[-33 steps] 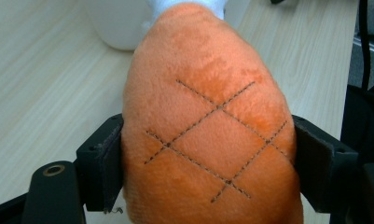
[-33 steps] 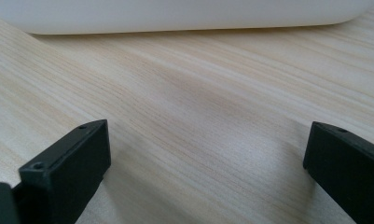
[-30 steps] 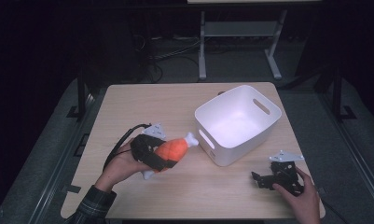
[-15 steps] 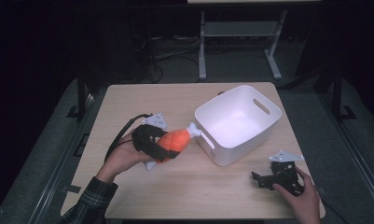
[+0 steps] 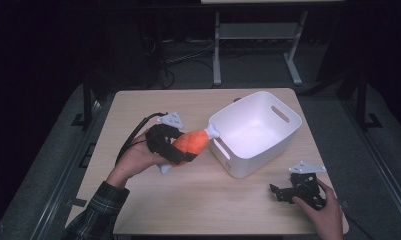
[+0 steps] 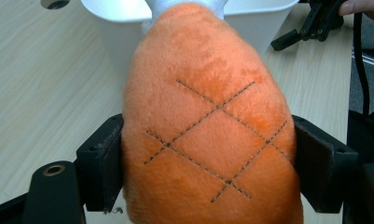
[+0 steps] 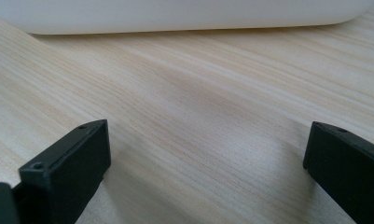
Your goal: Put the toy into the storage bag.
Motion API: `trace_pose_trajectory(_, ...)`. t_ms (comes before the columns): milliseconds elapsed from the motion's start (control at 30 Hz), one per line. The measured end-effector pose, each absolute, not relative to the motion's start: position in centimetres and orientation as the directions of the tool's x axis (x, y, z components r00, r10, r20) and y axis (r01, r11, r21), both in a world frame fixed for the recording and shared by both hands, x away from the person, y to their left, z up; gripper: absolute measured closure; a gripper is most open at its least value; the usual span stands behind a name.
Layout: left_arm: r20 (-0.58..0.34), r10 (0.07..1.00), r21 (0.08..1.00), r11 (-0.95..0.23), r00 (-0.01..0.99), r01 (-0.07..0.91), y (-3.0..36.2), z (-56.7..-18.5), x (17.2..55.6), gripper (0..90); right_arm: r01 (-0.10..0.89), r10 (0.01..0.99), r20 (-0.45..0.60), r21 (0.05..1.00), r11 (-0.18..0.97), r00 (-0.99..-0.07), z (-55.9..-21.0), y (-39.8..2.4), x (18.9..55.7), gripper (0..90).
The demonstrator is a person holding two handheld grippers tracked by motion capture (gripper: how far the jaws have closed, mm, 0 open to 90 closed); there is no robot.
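White bin (image 5: 258, 131) — just beyond gripped plush drumstick (image 5: 190, 144).

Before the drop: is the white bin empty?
Empty: the white bin's inside shows bare in the high view; the plush drumstick is outside it.

Pale, light-grained wooden tabletop (image 7: 198, 107) covers most of the frame. The right gripper (image 7: 205, 163) presents two black, blocky jaws at lower left and lower right, set wide apart with bare wood between them. A white, smooth plastic container wall (image 7: 184, 16) runs along the top edge, resting on the tabletop.
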State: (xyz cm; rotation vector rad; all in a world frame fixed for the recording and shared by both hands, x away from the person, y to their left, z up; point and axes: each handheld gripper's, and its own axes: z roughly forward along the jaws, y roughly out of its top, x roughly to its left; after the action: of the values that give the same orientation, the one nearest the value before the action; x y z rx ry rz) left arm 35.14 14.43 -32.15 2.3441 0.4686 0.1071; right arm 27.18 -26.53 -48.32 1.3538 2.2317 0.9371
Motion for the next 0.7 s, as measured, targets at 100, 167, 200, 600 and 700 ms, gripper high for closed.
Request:
trace_pose_trajectory(100,-0.057,0.355,0.685,-0.666,0.933,0.296,14.1,-31.6,35.5,21.2,0.638,0.881,0.029,0.701,0.319,-0.472,-48.3,-26.5,27.2,0.2)
trace_pose_trajectory(167,-0.055,0.352,0.684,-0.669,0.934,0.292,13.9,-31.3,35.7,21.2,0.638,0.881,0.029,0.701,0.319,-0.472,-48.3,-26.5,27.2,0.2)
trace_pose_trajectory(200,-0.053,0.349,0.685,-0.669,0.936,0.288,13.8,-31.2,35.8,21.2,0.638,0.881,0.030,0.701,0.318,-0.472,-48.3,-26.5,27.2,0.2)
trace_pose_trajectory(600,-0.040,0.324,0.689,-0.676,0.945,0.261,12.4,-28.9,37.7,21.4,0.638,0.881,0.029,0.701,0.319,-0.472,-48.3,-26.5,27.2,0.2)
trace_pose_trajectory(700,-0.033,0.322,0.692,-0.676,0.946,0.254,11.8,-28.3,38.5,21.4,0.638,0.881,0.029,0.701,0.319,-0.472,-48.3,-26.5,27.2,0.2)
